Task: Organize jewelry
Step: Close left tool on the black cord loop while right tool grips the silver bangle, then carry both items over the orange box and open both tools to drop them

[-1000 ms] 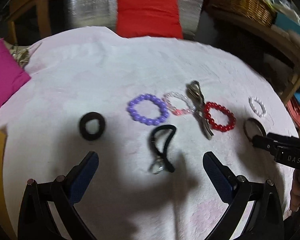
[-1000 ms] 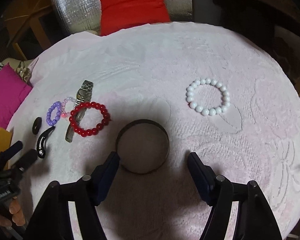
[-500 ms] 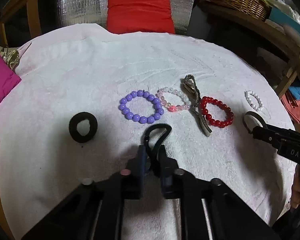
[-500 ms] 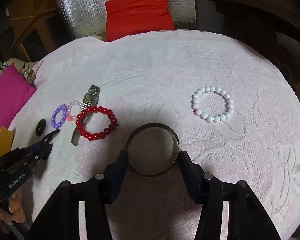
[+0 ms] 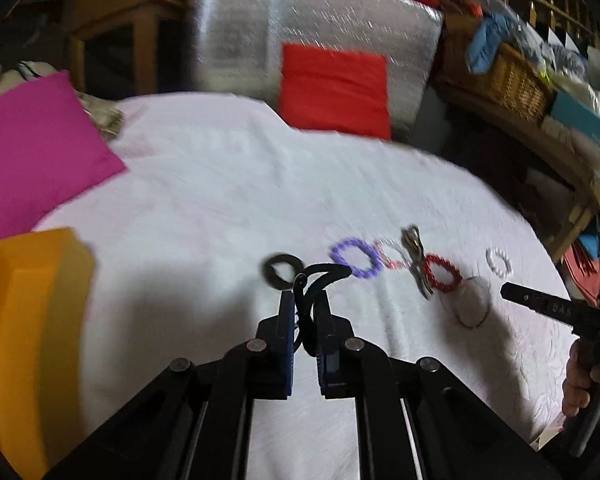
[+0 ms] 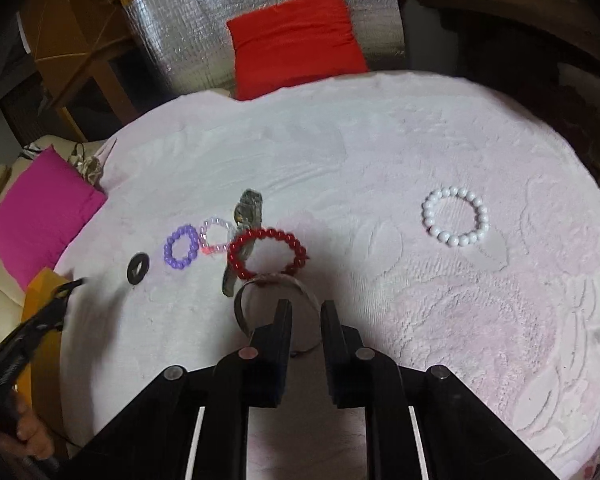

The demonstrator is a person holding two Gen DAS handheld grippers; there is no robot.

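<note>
My left claw (image 5: pixel 303 312) is pinching the black hair clip (image 5: pixel 314 280), which sticks up between the blue pads with its loop clear of the white cloth (image 5: pixel 220 200) covering the table. My right claw (image 6: pixel 305 322) has just been closing, and its jaws now squeeze the thin bangle (image 6: pixel 268 284) across its ring, so the band bows out to the left of the pads and tilts up off the cloth.

The bangle worries me most. It is a thin springy hoop gripped across its width; I judge that it could snap sideways out of the pads or rotate in them as I carry it, and if it jumps it lands among the red bead bracelet (image 6: pixel 266 254) and the watch (image 6: pixel 246 220) just behind it, scattering that row. The bangle's far edge sits very close to the red beads, so I could also drag them when I pull away.

The clip is held near one end only, with the free loop dangling forward. A quick swing could let it pivot or slip out. It hangs just in front of the black hair tie (image 5: pixel 282 270) and the purple bead bracelet (image 5: pixel 356 258), so a low pass might snag either.

The left view is blurred, so I cannot tell how deep the clip sits in the pads. The white bead bracelet (image 6: pixel 454 216) lies well apart and looks safe. The orange block (image 5: pixel 32 340) at the left edge is another thing I could knock.
</note>
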